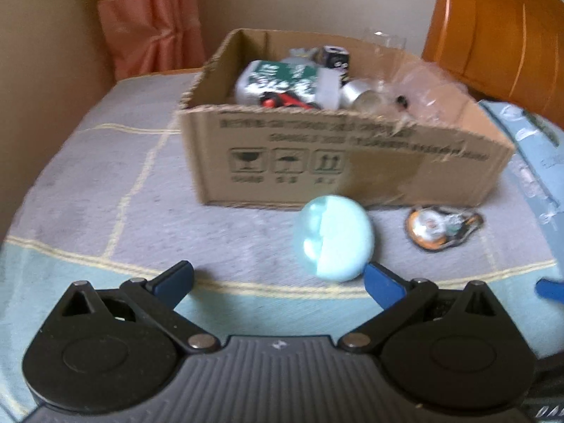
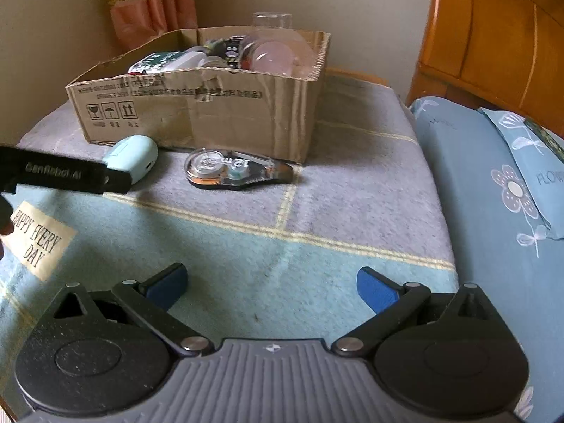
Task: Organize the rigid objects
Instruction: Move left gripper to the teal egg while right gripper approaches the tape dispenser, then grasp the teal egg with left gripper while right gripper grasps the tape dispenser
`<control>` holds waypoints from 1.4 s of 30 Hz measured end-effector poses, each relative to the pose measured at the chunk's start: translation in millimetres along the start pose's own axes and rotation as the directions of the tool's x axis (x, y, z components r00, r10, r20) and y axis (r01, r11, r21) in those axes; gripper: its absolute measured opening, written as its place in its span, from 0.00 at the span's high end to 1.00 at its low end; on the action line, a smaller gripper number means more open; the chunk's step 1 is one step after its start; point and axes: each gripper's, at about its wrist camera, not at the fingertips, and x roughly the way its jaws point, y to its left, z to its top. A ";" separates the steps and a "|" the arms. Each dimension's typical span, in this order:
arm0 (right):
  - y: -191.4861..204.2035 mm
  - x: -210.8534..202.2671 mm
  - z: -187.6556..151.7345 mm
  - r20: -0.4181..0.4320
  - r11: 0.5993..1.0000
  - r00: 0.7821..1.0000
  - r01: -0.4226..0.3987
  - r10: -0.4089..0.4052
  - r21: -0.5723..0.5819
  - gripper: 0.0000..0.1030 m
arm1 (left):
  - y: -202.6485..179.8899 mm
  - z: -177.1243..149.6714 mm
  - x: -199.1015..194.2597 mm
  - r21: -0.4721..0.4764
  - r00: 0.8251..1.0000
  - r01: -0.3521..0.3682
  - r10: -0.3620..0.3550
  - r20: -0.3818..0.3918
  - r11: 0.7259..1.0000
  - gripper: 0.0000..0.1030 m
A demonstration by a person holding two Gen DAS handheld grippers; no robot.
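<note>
left tool (image 1: 278,275) jaws spread, closing in on the pale blue case (image 1: 334,238) lying on the bed just in front of the cardboard box (image 1: 352,162). best to centre it between both pads before squeezing, since it looks smooth and rounded. right tool (image 2: 271,283) hangs apart and empty, correction tape (image 2: 236,173) nearby.

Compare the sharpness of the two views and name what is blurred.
Left wrist view: motion-blurred throughout; print on the cardboard box is unreadable, the pale blue object smeared. Right wrist view: much sharper; the correction tape and box print are crisp, edges bent by the fisheye lens.
</note>
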 end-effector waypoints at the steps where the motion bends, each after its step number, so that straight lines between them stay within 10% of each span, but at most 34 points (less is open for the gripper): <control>1: 1.5 2.3 2.8 -0.001 1.000 1.000 -0.004 0.004 -0.005 0.00 | 0.7 -1.5 -0.3 0.011 1.000 -0.016 0.016 -0.001 1.000 0.01; 24: 24.8 52.3 49.0 0.101 1.000 0.995 0.004 -0.004 0.006 0.00 | 14.1 -4.3 1.5 0.054 1.000 0.002 -0.003 0.020 0.999 0.01; 42: 7.6 41.8 40.0 0.110 1.000 0.994 -0.008 0.009 -0.006 0.11 | -10.5 10.7 12.9 0.225 0.987 0.141 -0.154 0.044 0.964 0.14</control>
